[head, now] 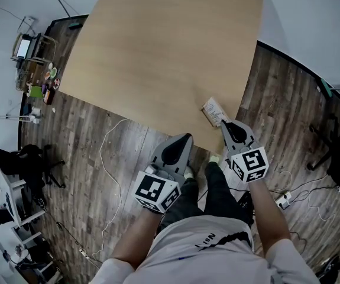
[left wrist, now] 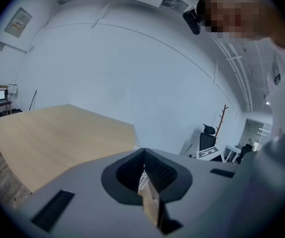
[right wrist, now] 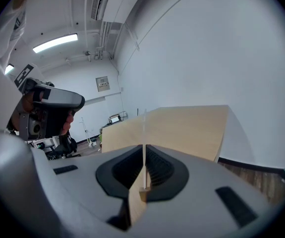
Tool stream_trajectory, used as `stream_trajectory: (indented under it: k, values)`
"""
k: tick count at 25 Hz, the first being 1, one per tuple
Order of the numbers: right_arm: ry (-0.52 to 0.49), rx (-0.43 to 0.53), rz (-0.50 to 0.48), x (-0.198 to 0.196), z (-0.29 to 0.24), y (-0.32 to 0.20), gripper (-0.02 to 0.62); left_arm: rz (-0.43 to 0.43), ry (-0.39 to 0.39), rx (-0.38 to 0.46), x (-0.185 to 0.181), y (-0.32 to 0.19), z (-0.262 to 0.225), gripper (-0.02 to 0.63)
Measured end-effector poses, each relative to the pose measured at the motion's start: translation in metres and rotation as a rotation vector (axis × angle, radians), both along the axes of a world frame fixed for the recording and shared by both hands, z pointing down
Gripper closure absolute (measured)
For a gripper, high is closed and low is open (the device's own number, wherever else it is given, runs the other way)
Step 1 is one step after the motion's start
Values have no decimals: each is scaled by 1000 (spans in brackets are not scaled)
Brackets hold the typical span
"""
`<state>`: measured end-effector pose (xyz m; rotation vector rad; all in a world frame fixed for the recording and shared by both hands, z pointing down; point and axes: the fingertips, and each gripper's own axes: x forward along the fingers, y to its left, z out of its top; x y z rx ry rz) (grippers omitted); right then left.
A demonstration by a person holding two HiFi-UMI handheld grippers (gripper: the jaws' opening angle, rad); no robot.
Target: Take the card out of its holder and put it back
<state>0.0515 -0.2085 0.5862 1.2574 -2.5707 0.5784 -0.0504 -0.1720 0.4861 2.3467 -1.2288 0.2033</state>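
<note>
A printed card (head: 213, 110) sits at the near right corner of the tan table (head: 158, 52). My right gripper (head: 227, 125) points at it from the table's edge, its tip at the card's near end. In the right gripper view the card (right wrist: 144, 128) shows edge-on as a thin white line between the closed jaws, with a small wooden holder block (right wrist: 143, 195) at its foot. My left gripper (head: 183, 138) is at the table's near edge, left of the card, with its jaws together. Its own view shows only a slit of tan wood (left wrist: 150, 205) between them.
The table fills the upper middle of the head view, over a dark plank floor (head: 93, 152). A white cable (head: 103, 152) runs over the floor on the left. A cluttered shelf (head: 36, 70) and black chairs (head: 25, 161) stand far left, and a power strip (head: 283, 200) lies at right.
</note>
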Motion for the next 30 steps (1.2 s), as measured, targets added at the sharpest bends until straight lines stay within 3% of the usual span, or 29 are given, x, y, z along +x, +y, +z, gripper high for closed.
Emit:
stream_trajectory:
  k: [30]
  values:
    - [49,-66,-57,-12,46,6,569,-3,-5,-10,-1,5,7,594]
